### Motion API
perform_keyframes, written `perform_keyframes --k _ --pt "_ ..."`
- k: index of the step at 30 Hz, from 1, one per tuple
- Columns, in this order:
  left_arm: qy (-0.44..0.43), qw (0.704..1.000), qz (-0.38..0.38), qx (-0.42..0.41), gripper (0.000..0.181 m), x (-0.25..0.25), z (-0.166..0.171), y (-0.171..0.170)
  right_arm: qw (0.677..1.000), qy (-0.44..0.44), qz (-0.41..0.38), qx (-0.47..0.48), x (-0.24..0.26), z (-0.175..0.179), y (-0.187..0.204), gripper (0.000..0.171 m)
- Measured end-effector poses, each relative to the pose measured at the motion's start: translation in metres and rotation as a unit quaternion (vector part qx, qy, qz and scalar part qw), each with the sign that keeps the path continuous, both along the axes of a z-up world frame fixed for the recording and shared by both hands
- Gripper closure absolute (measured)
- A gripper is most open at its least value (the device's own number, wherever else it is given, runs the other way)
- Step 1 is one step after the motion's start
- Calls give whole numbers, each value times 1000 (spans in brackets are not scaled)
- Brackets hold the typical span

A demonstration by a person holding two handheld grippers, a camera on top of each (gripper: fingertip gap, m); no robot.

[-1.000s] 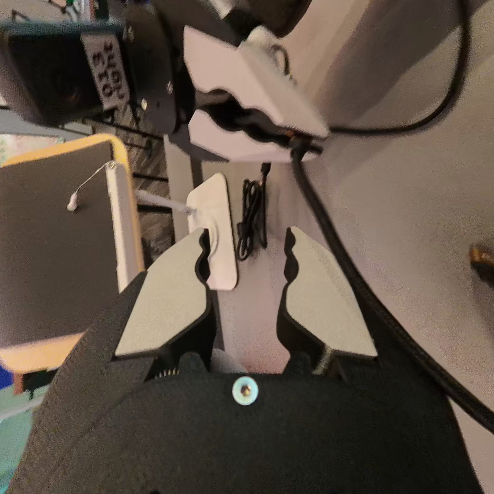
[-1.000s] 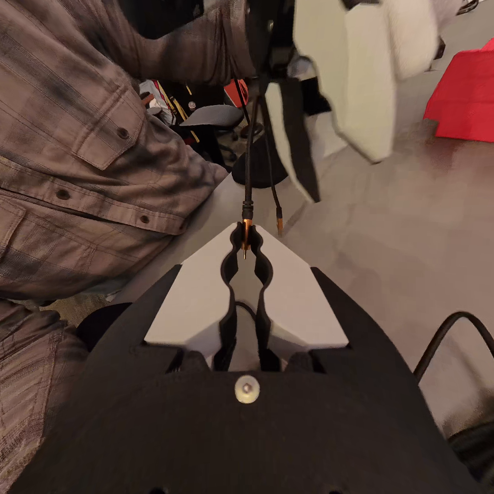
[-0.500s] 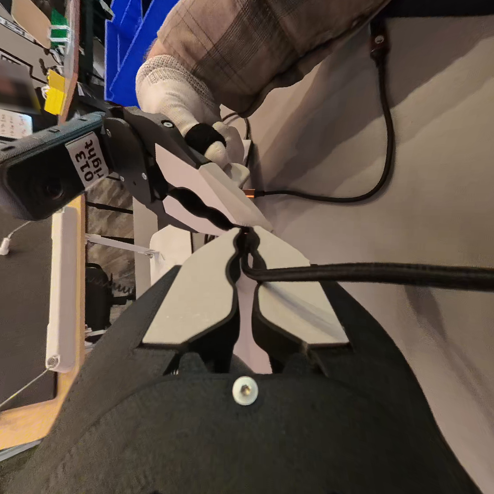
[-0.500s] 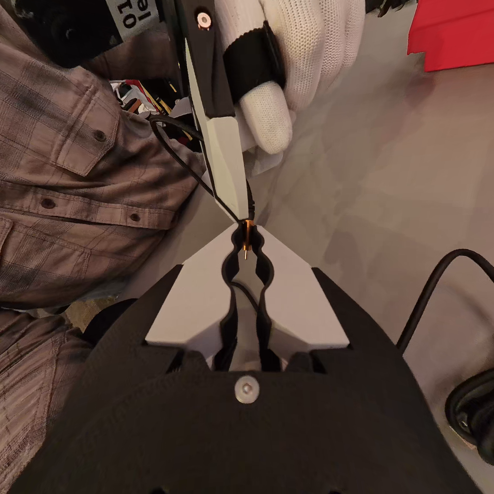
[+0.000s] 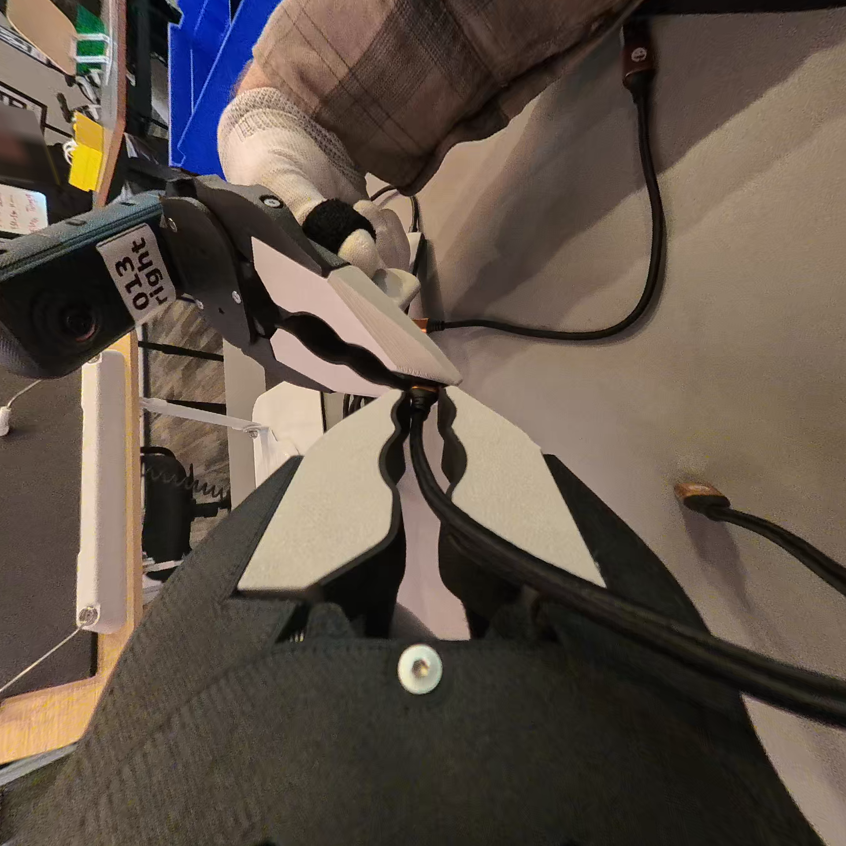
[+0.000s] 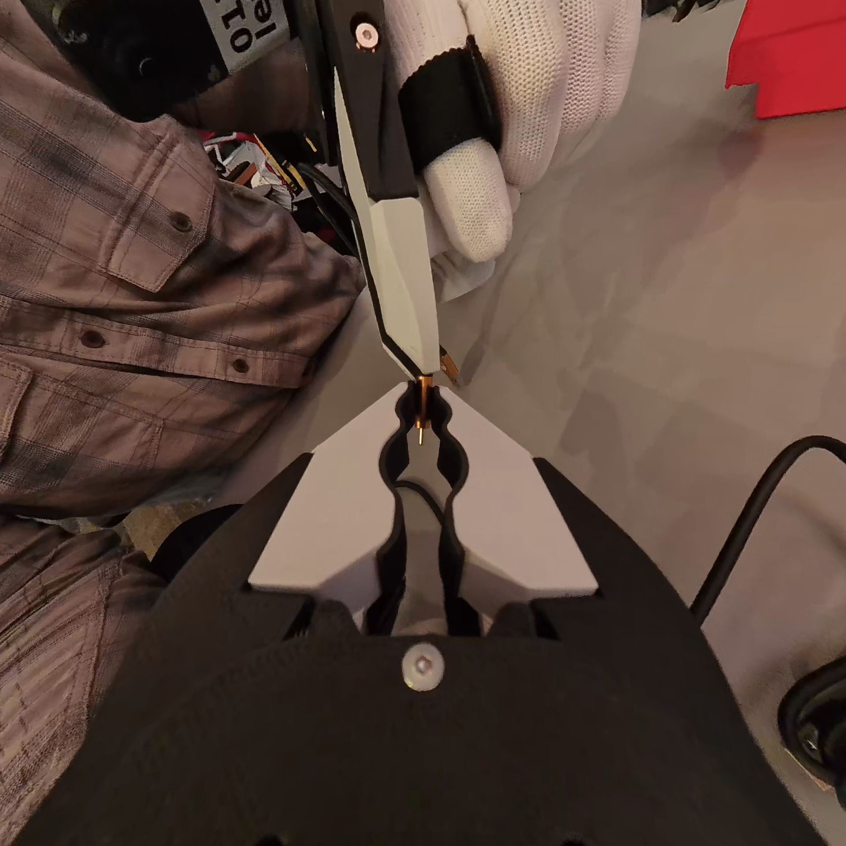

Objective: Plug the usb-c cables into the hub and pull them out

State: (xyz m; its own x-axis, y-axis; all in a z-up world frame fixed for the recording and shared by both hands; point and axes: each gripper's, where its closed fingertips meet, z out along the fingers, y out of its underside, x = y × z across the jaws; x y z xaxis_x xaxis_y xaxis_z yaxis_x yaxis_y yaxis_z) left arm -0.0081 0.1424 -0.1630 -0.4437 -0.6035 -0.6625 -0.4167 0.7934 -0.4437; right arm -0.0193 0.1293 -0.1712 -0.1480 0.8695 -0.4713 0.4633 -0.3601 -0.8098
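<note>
A black braided USB-C cable (image 5: 595, 609) ends in a copper plug (image 6: 423, 403). My right gripper (image 6: 423, 398) is shut on that plug, whose metal tip points back between its fingers. My left gripper (image 5: 419, 403) is shut on the cable just behind the plug, tip to tip with the right gripper (image 5: 425, 380). In the right wrist view the left gripper (image 6: 414, 361) comes down from above, seen edge-on. A second copper plug (image 5: 423, 326) with a thin black cable (image 5: 650, 229) lies on the grey table (image 5: 686, 389). A third plug (image 5: 700, 492) lies to the right. I see no hub.
A white flat pad (image 5: 284, 421) lies behind the grippers at the table's far edge. A coiled black cable (image 6: 815, 732) sits at the right. A red object (image 6: 792, 59) stands far right. The person's plaid shirt (image 6: 137, 297) and gloved hands (image 6: 526, 114) are close. Less than 4 cm separates the two grippers' tips.
A second ago my left gripper was open and apart from the right one. It moved in and shut on the cable behind the plug. The cable now trails down over its right finger.
</note>
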Motion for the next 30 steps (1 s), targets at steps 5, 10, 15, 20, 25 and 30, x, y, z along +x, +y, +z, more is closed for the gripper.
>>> perform_keyframes --k 5,10,15,20,25,30 --pt "-35 998 54 -15 170 -2 14 21 993 10 -95 63 0 13 35 145" --pt "-125 970 149 -148 171 -12 52 52 956 19 -178 233 3 50 64 137" --pt "-165 933 211 -240 171 -21 70 68 861 -73 -236 444 0 65 95 144" --pt "-189 894 268 -304 171 -24 77 79 759 -138 -255 584 -4 77 114 154" --pt "-219 838 297 -402 171 -28 90 87 669 -152 -273 675 -12 94 124 164" --pt "-249 815 299 -429 171 -31 102 91 636 -149 -294 697 -15 102 128 169"
